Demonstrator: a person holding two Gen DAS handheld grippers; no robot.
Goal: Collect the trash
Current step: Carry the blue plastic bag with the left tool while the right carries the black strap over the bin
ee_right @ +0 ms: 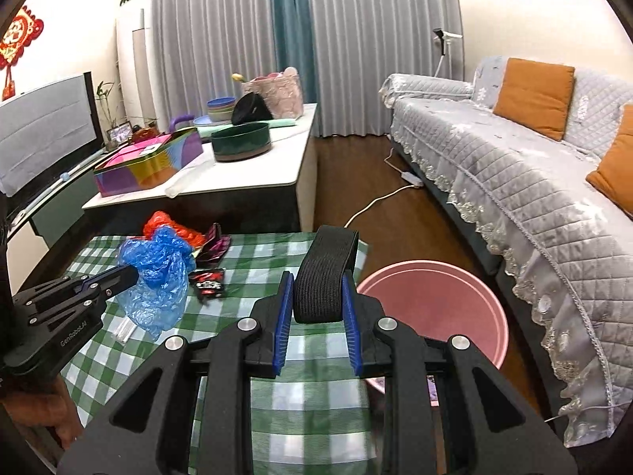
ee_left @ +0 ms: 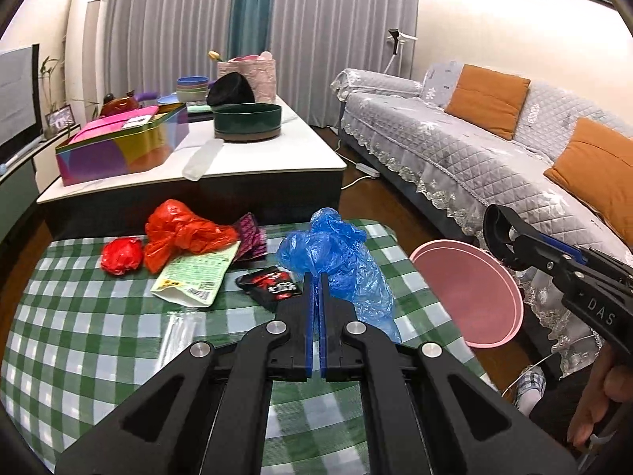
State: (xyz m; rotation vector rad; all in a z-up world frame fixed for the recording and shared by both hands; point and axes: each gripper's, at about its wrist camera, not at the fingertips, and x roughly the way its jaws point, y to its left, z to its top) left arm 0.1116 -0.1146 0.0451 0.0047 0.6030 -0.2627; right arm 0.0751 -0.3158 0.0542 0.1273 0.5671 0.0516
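Left gripper (ee_left: 315, 277) jaws pinched shut on blue plastic bag (ee_left: 336, 257), above worktop (ee_left: 99, 336). Right gripper (ee_right: 318, 297) jaws part-open, clamping black strap loop (ee_right: 326, 273), long axis pointing away. Pink bin (ee_right: 435, 304) nearer right, probably just below-right.

Left gripper (ee_left: 316, 277), jaws closed on a crumpled blue plastic bag (ee_left: 336, 257) above a green-and-white checked tablecloth (ee_left: 99, 336). At 10 o'clock of the gripper lie a red plastic bag (ee_left: 178, 233), a red crumpled ball (ee_left: 122, 256), a pale green printed pouch (ee_left: 196, 277) and a black-and-red wrapper (ee_left: 271, 285). At 3 o'clock, a pink basin (ee_left: 467, 293); beyond it the right gripper (ee_left: 499, 237) clasps a black band (ee_left: 494, 229).
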